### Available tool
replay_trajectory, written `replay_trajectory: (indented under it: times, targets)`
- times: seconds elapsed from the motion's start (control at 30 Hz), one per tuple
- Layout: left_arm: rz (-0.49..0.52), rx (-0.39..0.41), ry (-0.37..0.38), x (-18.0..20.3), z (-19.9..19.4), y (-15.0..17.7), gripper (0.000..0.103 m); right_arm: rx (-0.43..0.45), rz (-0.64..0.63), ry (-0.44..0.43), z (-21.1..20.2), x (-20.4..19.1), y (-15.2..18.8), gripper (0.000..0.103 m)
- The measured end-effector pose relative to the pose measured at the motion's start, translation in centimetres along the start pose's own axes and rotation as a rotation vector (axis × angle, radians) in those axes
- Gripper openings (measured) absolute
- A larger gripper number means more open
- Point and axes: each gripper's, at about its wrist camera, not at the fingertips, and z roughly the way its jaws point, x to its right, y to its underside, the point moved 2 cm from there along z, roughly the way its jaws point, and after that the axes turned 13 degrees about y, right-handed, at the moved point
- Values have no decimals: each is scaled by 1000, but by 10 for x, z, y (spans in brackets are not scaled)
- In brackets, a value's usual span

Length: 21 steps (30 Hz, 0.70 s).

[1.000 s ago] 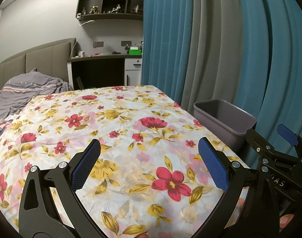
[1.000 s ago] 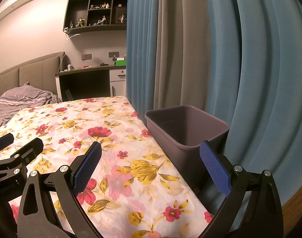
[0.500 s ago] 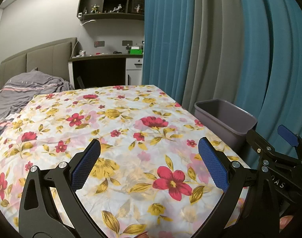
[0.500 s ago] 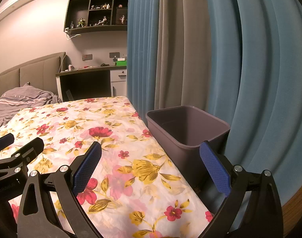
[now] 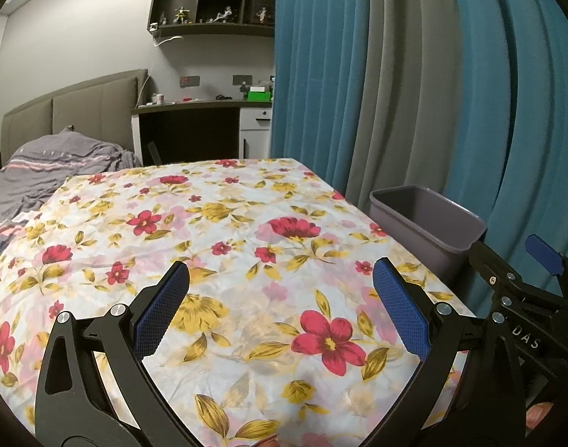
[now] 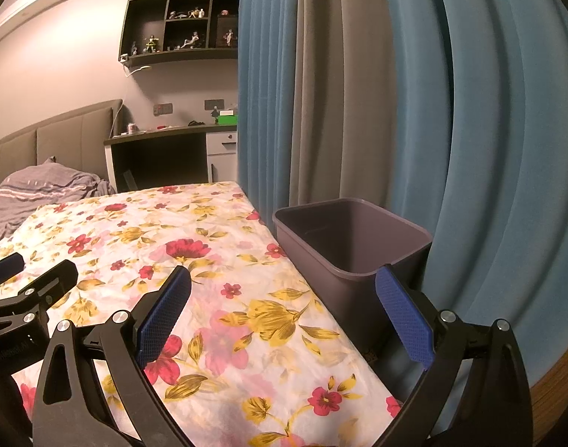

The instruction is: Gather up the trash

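Grey bin [image 6: 353,238] beside floral bed [image 5: 246,231], both claws [image 5: 280,313] [image 6: 284,316] level above, spread apart, empty.

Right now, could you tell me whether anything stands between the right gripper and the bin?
Nothing visible does. The right gripper is open and empty, and the bin stands just ahead beside the bed, its mouth uncovered.

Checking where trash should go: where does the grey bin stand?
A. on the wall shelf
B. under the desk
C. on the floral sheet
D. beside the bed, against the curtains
D: the grey bin stands off the floral sheet's edge, in front of the curtains.
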Motion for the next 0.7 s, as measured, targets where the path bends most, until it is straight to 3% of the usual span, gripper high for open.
replay_trajectory:
  times: [0.7]
  targets:
    - [-9, 0, -11, -4, 0, 1, 97, -10, 0, -2, 7, 4, 4, 95]
